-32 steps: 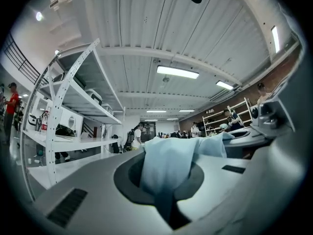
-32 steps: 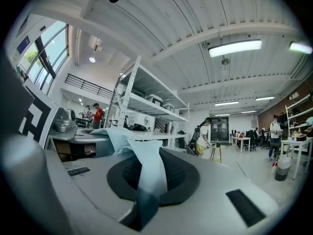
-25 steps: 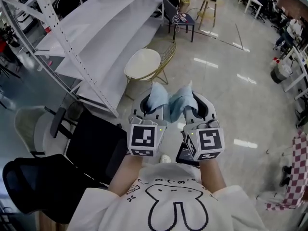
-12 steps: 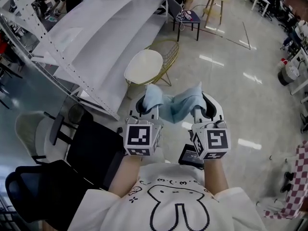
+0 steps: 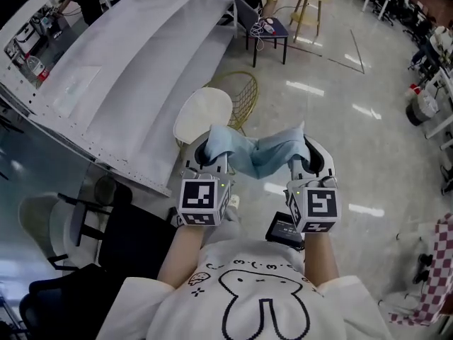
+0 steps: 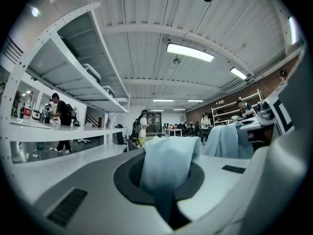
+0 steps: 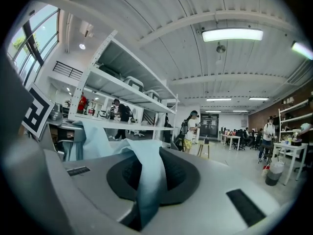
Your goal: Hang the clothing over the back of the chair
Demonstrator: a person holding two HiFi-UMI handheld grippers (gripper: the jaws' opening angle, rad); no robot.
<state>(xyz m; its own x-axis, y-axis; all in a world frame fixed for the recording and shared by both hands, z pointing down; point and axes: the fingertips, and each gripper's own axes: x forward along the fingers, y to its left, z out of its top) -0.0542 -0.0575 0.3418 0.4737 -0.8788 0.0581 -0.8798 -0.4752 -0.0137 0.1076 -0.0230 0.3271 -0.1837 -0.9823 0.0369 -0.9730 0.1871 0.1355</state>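
The left hand-held gripper is clamped tight on one bunched end of the light blue clothing. The right hand-held gripper, level beside it, is clamped on the other end, so the cloth sags between the two. Back and to the left of the left hand-held gripper stands a black office chair, and just ahead of and below that gripper is a chair with a round cream seat and gold wire back. Further ahead on the left runs a long white shelf rack, and far ahead across the glossy floor stands a dark side chair.
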